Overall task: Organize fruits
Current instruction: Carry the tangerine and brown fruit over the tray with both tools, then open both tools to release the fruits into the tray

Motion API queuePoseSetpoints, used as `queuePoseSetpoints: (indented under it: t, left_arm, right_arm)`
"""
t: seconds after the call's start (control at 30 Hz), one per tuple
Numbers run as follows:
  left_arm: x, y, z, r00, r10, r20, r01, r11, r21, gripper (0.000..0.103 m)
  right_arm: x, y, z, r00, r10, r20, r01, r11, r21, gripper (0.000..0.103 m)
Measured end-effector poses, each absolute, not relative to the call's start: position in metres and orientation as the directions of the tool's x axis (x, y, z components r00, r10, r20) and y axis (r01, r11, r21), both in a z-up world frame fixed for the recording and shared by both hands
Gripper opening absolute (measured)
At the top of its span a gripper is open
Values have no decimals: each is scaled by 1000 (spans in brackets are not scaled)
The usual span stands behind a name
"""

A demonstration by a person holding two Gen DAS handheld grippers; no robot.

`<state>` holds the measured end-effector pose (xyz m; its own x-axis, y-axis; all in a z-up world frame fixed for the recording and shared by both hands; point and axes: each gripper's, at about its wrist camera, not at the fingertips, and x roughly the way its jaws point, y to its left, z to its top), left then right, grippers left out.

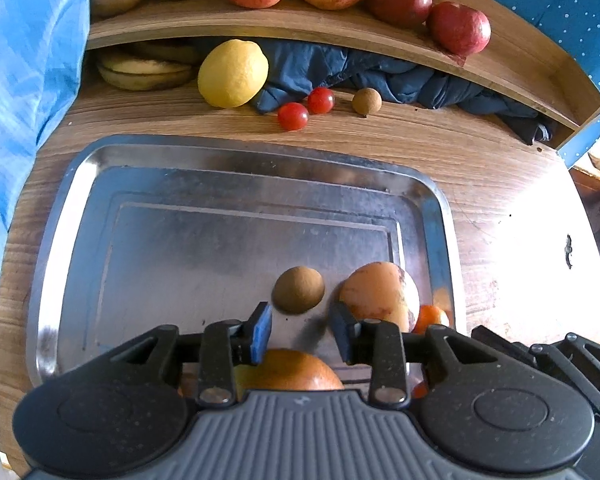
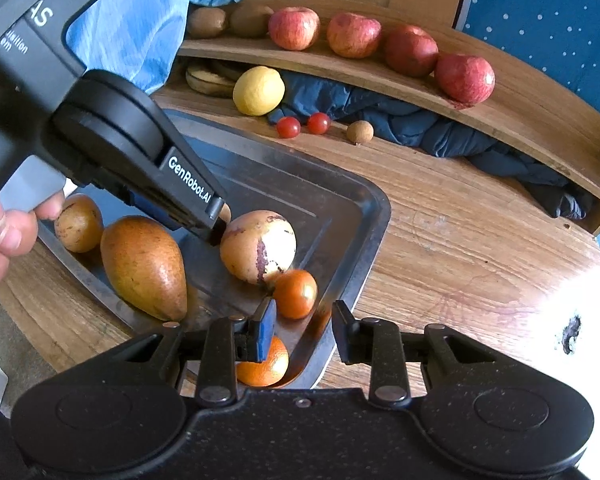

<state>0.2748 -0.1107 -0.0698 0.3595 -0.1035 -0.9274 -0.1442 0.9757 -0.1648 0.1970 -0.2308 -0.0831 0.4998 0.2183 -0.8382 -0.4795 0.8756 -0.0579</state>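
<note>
On the steel tray (image 1: pixel 236 152) a small round brown fruit (image 1: pixel 299 290) lies just beyond my left gripper (image 1: pixel 301 332), which is open with nothing between its pads. To its right sit a blotchy yellow round fruit (image 1: pixel 376 296) and a small orange fruit (image 1: pixel 430 316). In the right wrist view the left gripper (image 2: pixel 220 226) reaches into the tray (image 2: pixel 364 240) beside the blotchy fruit (image 2: pixel 258 246). A pear (image 2: pixel 144 268), a brown-speckled fruit (image 2: pixel 78 222) and two orange fruits (image 2: pixel 296 294) (image 2: pixel 266 364) lie there too. My right gripper (image 2: pixel 304 332) hangs open over the tray's near corner.
A curved wooden shelf (image 2: pixel 380 76) carries several red apples (image 2: pixel 294 28) and kiwis (image 2: pixel 206 22). Beneath it lie bananas (image 2: pixel 210 78), a lemon (image 2: pixel 258 90) and dark blue cloth (image 2: pixel 400 120). Two cherry tomatoes (image 2: pixel 288 127) and a brown fruit (image 2: pixel 359 132) rest on the table. A person's hand (image 2: pixel 4 224) holds the left gripper.
</note>
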Motion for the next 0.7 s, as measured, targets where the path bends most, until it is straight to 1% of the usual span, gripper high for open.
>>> queuePoseSetpoints:
  t: [0.1,0.2,0.27,0.3,0.37,0.43,0.47,0.6,0.7]
  left_arm:
    - [268,-112,-63,375,-102,-921,-144,975,-167,47]
    - [258,-117,-55,396,-98,-913,-138,977,-165,57]
    - [251,-119,-48,409,-94,-908,-133,978,-161,66]
    - [247,-120,-45,414,-91,-906,-131,979,-158,68]
    - [240,-122,-41,420,-86,-903,-126,980,-152,78]
    - [231,-122,-37,430,-80,-899,-120,982,-144,83]
    - [228,-121,-36,435,-76,-897,-118,983,-140,86]
    - [213,-116,-34,435,-57,-898,-115,986,-119,90]
    - [201,-112,-34,424,-40,-905,-121,988,-100,94]
  right_arm:
    - [191,-232,-78,513,227,-828,-479,876,-57,39]
    - [185,-235,-73,524,238,-818,-480,876,-53,45]
    - [180,-236,-69,527,246,-813,-480,876,-46,52]
    - [178,-237,-68,527,250,-812,-481,876,-43,55]
    - [174,-238,-66,522,257,-814,-484,874,-34,63]
    - [170,-238,-65,517,265,-814,-488,873,-26,67]
    - [168,-239,-65,515,268,-814,-490,872,-23,71]
    - [162,-240,-63,510,279,-814,-498,867,-14,75]
    - [158,-242,-61,505,289,-813,-502,865,-4,81]
